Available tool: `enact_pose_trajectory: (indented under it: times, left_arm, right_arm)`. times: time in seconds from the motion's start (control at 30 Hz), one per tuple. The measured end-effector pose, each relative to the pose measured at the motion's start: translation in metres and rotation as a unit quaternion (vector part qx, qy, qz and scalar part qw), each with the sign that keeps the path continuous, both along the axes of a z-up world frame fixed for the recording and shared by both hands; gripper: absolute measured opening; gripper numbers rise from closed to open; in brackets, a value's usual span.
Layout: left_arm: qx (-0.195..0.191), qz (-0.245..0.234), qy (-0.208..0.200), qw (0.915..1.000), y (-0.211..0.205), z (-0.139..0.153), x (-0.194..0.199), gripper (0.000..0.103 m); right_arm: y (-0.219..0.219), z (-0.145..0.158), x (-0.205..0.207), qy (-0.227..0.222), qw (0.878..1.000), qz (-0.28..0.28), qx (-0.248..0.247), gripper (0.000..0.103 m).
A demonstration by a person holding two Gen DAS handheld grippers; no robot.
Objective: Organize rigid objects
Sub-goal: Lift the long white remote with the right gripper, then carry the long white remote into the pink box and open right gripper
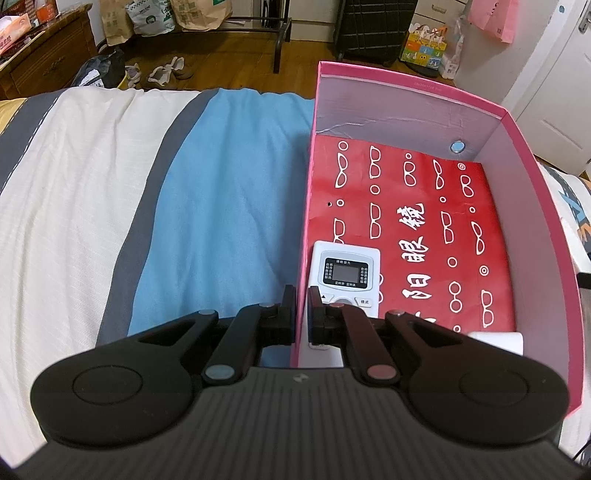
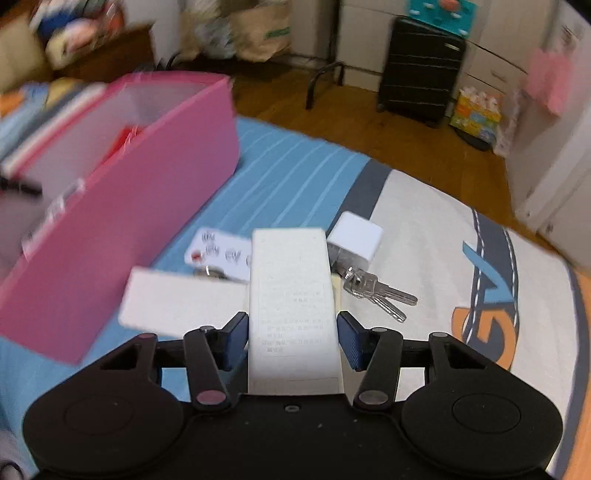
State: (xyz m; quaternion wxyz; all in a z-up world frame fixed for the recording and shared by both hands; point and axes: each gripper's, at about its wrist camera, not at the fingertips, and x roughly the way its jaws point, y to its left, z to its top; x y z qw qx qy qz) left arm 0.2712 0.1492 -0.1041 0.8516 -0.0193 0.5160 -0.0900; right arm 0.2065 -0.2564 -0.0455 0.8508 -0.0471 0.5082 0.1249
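A pink box [image 1: 509, 122] stands on the bed, lined with red paper printed with glasses. A white remote [image 1: 347, 275] lies inside it near the front left. My left gripper [image 1: 302, 299] is shut on the box's left wall, one finger outside, one inside. My right gripper [image 2: 291, 328] is shut on a long white remote-like device [image 2: 291, 291] and holds it above the bed. Below it lie a white flat box [image 2: 184, 302], a small white remote [image 2: 221, 254], a white cube charger [image 2: 356, 236] and keys [image 2: 380, 293]. The pink box [image 2: 122, 206] is to its left.
The bed cover has blue, white and grey stripes [image 1: 229, 184]. Beyond the bed is a wooden floor with a black suitcase [image 2: 421, 70], paper bags [image 1: 199, 14], shoes [image 1: 166, 70] and a wooden cabinet [image 1: 44, 55].
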Motion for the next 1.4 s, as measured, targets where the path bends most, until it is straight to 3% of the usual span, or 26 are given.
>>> enact_pose_trajectory:
  times: [0.07,0.13,0.37,0.47,0.67,0.73,0.83,0.9,1.23,1.4]
  left_arm:
    - [0.000,0.000,0.000,1.0000,0.000,0.000,0.000,0.005]
    - [0.000,0.000,0.000,1.0000,0.000,0.000,0.000,0.005]
    - [0.002,0.000,0.000,1.0000,-0.002,0.001,-0.001,0.005]
    - [0.002,0.000,0.001,1.0000,-0.002,0.001,-0.001,0.005]
    - [0.002,0.000,0.000,1.0000,-0.002,0.001,-0.001,0.005]
    - [0.003,-0.001,0.000,1.0000,-0.002,0.002,-0.001,0.005]
    - [0.003,0.001,0.001,1.0000,-0.002,0.002,-0.001,0.005]
    - [0.003,0.001,0.001,1.0000,-0.002,0.002,-0.001,0.005]
    - [0.012,-0.006,-0.008,0.9999,-0.001,0.006,-0.005,0.004]
    - [0.010,-0.006,-0.010,0.9999,0.001,0.007,-0.006,0.003]
  right_arm:
    - [-0.020,0.004,0.003,0.029,0.994,-0.039,0.096,0.058]
    - [-0.033,0.000,0.007,0.061,0.982,-0.080,0.162,0.058]
    - [-0.018,-0.014,0.001,0.084,0.986,-0.052,0.137,0.060]
    - [-0.021,-0.020,0.002,0.108,0.977,-0.055,0.178,0.066]
    - [-0.032,-0.048,-0.003,0.161,0.959,-0.083,0.218,0.061]
    - [-0.035,-0.059,-0.007,0.153,0.955,-0.106,0.231,0.056]
    - [-0.037,-0.051,-0.014,0.107,0.953,-0.118,0.257,0.030]
    - [-0.035,-0.039,-0.019,0.095,0.953,-0.103,0.268,0.021]
    - [0.022,0.034,-0.029,0.001,0.985,-0.044,0.166,0.019]
    - [0.052,0.088,-0.022,-0.051,0.990,0.016,0.129,0.019]
